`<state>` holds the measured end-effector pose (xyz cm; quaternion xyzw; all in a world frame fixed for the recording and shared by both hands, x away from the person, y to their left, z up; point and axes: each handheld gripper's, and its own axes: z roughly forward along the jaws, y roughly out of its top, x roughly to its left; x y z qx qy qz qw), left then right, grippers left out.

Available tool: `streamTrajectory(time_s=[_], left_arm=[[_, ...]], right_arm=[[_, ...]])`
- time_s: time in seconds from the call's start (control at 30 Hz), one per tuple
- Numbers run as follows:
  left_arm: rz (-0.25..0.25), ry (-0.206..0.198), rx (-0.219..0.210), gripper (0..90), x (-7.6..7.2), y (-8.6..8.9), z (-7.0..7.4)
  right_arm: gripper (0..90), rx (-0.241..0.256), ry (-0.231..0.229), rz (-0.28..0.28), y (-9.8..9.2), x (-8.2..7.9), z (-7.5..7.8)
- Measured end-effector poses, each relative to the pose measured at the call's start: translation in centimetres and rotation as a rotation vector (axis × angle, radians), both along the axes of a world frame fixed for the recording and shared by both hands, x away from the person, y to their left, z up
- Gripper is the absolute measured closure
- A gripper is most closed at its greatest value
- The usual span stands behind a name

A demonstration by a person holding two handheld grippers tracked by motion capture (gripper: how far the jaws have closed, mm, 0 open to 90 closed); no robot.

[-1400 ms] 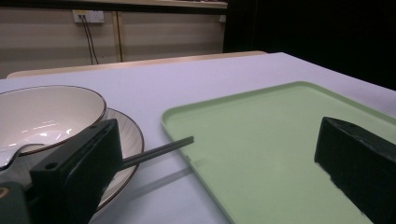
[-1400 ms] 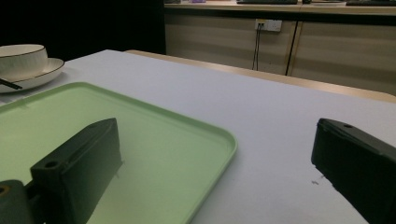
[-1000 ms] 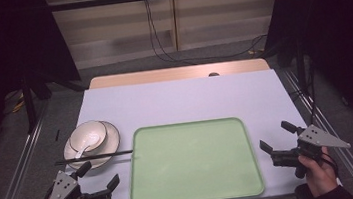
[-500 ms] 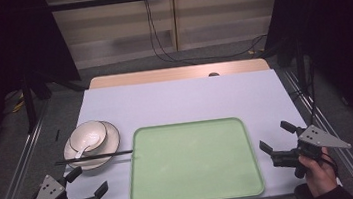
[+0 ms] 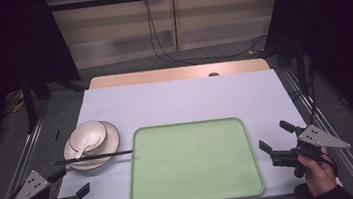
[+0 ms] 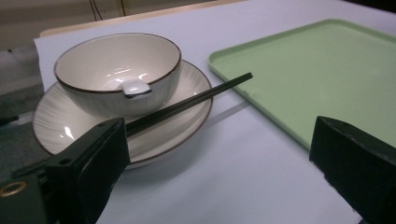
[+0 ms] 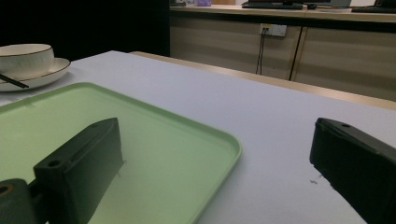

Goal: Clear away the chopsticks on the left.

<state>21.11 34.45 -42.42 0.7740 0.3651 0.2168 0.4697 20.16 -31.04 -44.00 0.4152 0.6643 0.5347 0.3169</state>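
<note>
Left gripper (image 5: 73,181) at the table's near-left corner, jaws spread, nothing between them — aimed at the bowl (image 6: 117,70); bowl sits on a plate (image 6: 51,116), spoon (image 6: 134,87) inside, chopsticks (image 6: 187,102) across the plate rim toward the green tray (image 5: 194,163); right gripper (image 5: 276,142) released, just right of the tray.

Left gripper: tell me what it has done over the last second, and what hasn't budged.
The left gripper drew back toward the person and out to the left, away from the plate, jaws open and empty throughout. The right gripper stayed put, open, beside the green tray. Bowl, spoon and chopsticks lie as before.
</note>
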Motion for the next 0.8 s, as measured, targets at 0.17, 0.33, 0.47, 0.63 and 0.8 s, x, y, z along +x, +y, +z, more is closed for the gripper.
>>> streamTrajectory(time_s=[0.17,0.33,0.47,0.63,0.8], left_arm=[[-0.055,0.022,0.061,9.4,1.6,1.2,-0.6],[-0.069,0.034,0.055,26.7,3.4,2.6,-1.3],[-0.098,0.05,0.093,34.6,4.5,3.1,-1.1],[-0.124,0.088,0.078,41.8,6.5,4.0,-0.7],[-0.173,0.08,0.152,58.3,7.7,4.1,-0.9]], right_arm=[[1.9,-0.001,-0.003,-0.001,0.0,0.0,0.0],[2.0,-0.001,0.0,-0.001,0.1,0.0,0.0],[1.9,-0.001,0.002,0.005,-0.1,-0.1,0.0],[1.9,0.0,0.007,0.017,0.1,0.0,-0.1],[1.9,0.001,0.013,0.02,0.1,0.0,-0.1]])
